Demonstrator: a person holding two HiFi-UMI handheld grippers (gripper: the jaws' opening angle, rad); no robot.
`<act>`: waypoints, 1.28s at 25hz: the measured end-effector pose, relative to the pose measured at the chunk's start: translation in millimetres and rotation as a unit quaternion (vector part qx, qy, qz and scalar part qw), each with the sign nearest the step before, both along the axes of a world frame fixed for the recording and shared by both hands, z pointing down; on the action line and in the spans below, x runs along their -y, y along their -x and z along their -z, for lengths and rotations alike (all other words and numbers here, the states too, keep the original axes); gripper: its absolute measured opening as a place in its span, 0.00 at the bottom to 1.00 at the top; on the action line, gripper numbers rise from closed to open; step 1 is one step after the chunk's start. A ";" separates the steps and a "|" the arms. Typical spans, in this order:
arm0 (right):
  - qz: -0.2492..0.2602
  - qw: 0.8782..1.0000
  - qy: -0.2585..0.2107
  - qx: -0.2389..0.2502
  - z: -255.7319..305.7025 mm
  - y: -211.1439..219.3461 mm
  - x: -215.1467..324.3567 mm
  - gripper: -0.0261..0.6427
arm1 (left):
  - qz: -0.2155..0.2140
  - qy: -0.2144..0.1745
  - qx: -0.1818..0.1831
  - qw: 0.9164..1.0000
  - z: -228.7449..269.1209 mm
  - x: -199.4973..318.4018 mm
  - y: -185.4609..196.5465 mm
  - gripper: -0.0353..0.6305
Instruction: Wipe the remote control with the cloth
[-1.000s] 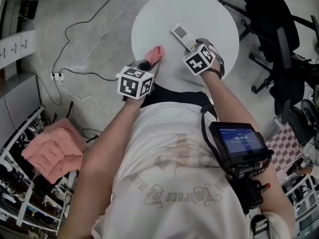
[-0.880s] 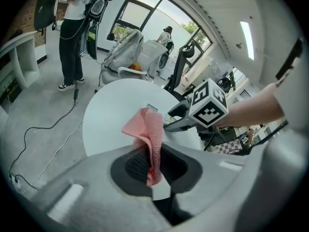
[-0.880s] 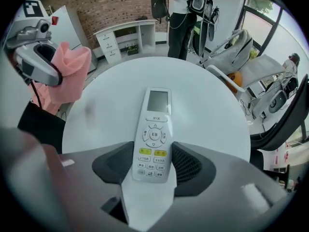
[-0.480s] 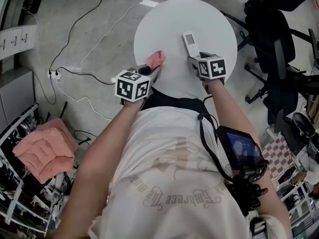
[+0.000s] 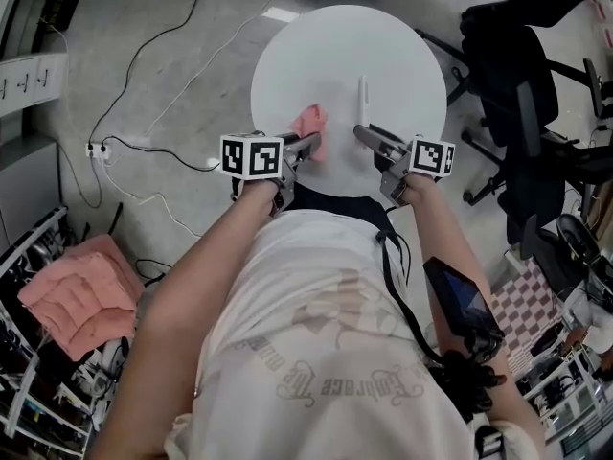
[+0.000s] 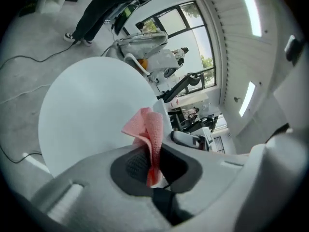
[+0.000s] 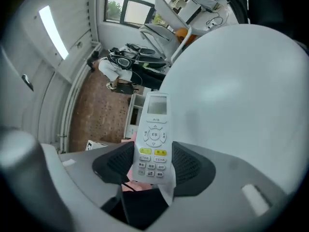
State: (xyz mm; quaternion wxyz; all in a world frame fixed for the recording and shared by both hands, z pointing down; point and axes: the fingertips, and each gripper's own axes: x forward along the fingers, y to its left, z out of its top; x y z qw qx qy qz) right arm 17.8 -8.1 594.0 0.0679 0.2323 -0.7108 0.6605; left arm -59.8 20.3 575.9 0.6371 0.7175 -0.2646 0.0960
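My right gripper [image 5: 369,134] is shut on the near end of the white remote control [image 5: 363,98], holding it edge-up above the round white table [image 5: 316,56]. In the right gripper view the remote [image 7: 153,139] lies button side up between both pads, its screen end pointing away, with my right gripper [image 7: 153,164] closed on its sides. My left gripper [image 5: 305,146] is shut on a pink cloth [image 5: 309,122] just left of the remote. In the left gripper view the cloth [image 6: 149,134] stands bunched up out of my left gripper [image 6: 150,166].
Black office chairs [image 5: 522,94] stand right of the table. Cables [image 5: 144,142] trail over the floor on the left. A folded pink cloth pile [image 5: 77,295] lies on a rack at the lower left. A screen device [image 5: 465,305] hangs at the person's right side.
The right gripper has lifted the remote off the table and rolled it from flat onto its edge. The left gripper has rolled and risen a little with the cloth, toward the remote.
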 end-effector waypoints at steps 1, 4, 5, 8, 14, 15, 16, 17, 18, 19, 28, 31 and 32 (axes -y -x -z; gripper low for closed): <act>-0.001 1.000 -0.008 0.016 9.0 5.0 -0.1 0.42 | 0.002 0.008 -0.014 1.000 2.8 -0.9 -3.4 0.09; -0.016 0.996 -0.034 0.083 40.5 20.3 6.6 0.42 | 0.007 0.029 -0.058 0.998 12.7 -3.1 -17.6 0.09; -0.023 0.994 -0.042 0.097 48.2 22.3 9.9 0.42 | 0.010 0.036 -0.072 0.997 15.8 -3.3 -22.9 0.09; -0.035 0.991 -0.064 0.112 61.4 26.8 18.9 0.42 | 0.016 0.052 -0.124 0.991 27.7 -1.5 -35.9 0.09; -0.046 0.989 -0.090 0.112 70.9 28.7 23.1 0.42 | 0.054 0.069 -0.220 0.972 51.7 8.9 -44.0 0.09; -0.044 0.988 -0.092 0.113 72.5 28.7 21.7 0.42 | 0.057 0.070 -0.223 0.971 52.7 8.9 -43.6 0.09; -0.041 0.988 -0.093 0.115 73.9 28.6 19.7 0.42 | 0.059 0.069 -0.224 0.970 53.3 8.5 -43.3 0.09; -0.036 0.988 -0.093 0.117 75.2 28.7 17.0 0.42 | 0.059 0.069 -0.224 0.970 53.4 8.1 -43.2 0.09; -0.028 0.988 -0.094 0.119 76.3 29.0 13.7 0.42 | 0.061 0.068 -0.224 0.970 53.4 8.5 -42.7 0.09; -0.018 0.988 -0.095 0.119 76.8 29.6 9.9 0.42 | 0.065 0.067 -0.225 0.970 53.6 10.1 -41.8 0.09; 0.058 0.988 -0.106 0.100 74.2 36.5 -21.0 0.42 | 0.106 0.052 -0.263 0.958 72.2 51.8 -31.4 0.09; 0.081 0.986 -0.107 0.100 72.7 38.9 -27.4 0.42 | 0.113 0.035 -0.255 0.960 73.8 73.4 -22.6 0.09; 0.086 0.986 -0.107 0.100 72.6 39.3 -29.5 0.42 | 0.116 0.029 -0.253 0.960 75.3 79.9 -19.3 0.09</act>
